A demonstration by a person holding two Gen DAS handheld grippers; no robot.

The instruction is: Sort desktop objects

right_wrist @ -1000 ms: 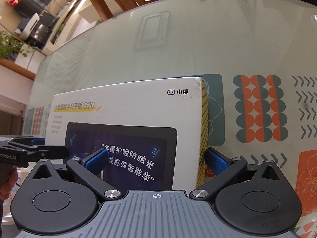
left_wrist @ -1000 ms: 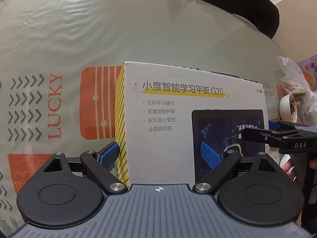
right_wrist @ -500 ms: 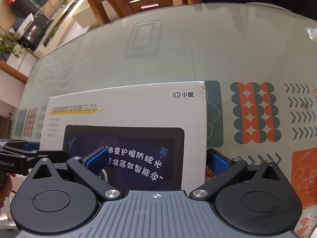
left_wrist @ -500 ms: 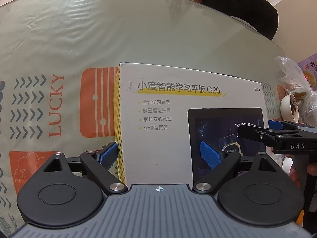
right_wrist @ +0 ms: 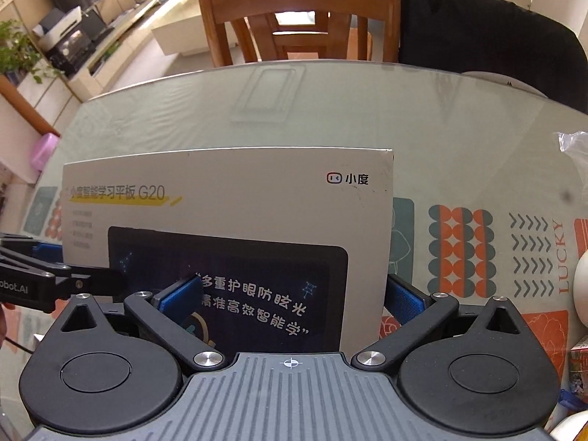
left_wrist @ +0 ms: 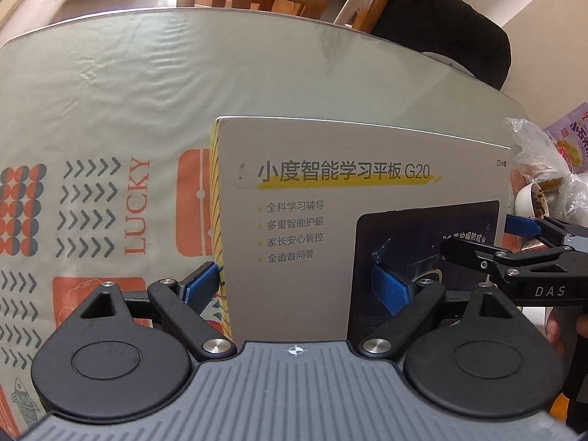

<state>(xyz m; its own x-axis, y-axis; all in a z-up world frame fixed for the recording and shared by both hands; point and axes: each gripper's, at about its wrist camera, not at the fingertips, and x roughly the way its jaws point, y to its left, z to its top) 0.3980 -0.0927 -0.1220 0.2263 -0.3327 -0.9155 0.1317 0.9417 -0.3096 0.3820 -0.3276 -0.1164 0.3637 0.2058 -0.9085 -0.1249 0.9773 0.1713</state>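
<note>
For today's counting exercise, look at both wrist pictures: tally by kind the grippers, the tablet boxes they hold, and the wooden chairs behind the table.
Grippers: 2, left gripper and right gripper
Tablet boxes: 1, tablet box
Wooden chairs: 1, wooden chair
Total: 4

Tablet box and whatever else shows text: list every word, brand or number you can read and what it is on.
"小度智能学习平板 G20": tablet box
"全科学习辅导", "多重智能护眼", "家长安心管控", "全语音问答": box, bullet list
"小度": box corner
"多重护眼防眩光", "精准高效智能学": printed screen on the box
"LUCKY": tablecloth
"DAS": right gripper
"obot.AI", cut off: left gripper
Purple packet: unreadable.
</note>
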